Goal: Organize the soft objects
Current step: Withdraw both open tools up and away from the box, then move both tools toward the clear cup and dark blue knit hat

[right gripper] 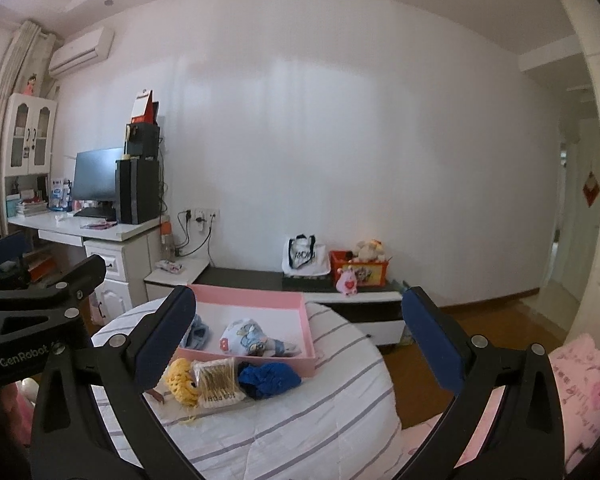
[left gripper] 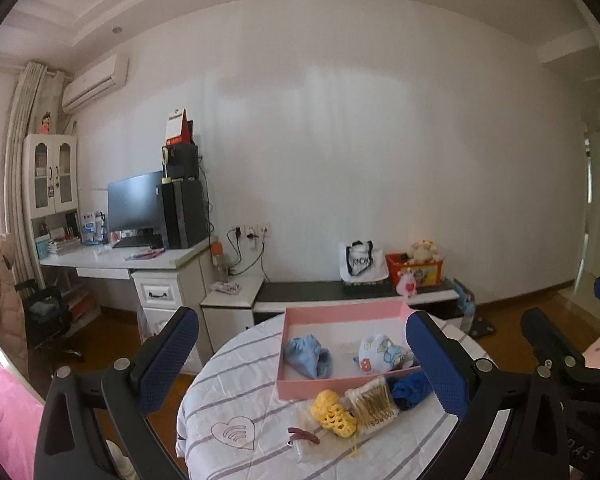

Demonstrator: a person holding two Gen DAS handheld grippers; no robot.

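Left gripper: your fingers spread, empty.
Right gripper: fingers released, empty.
Shallow pink cardboard box: holds pale-blue cloth, cartoon-print bundle.
Outside box: yellow crocheted piece, dark-blue knit.

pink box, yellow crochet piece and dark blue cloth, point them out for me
pink box [right gripper: 309,332], right wrist view, on its right wall
yellow crochet piece [right gripper: 181,380], right wrist view, on its middle
dark blue cloth [right gripper: 269,379], right wrist view, on its bunched middle

Both grippers open and level, holding nothing

The left gripper had its blue-padded fingers spread wide; the right gripper likewise stood wide apart, just beside the left, both pointing forward.
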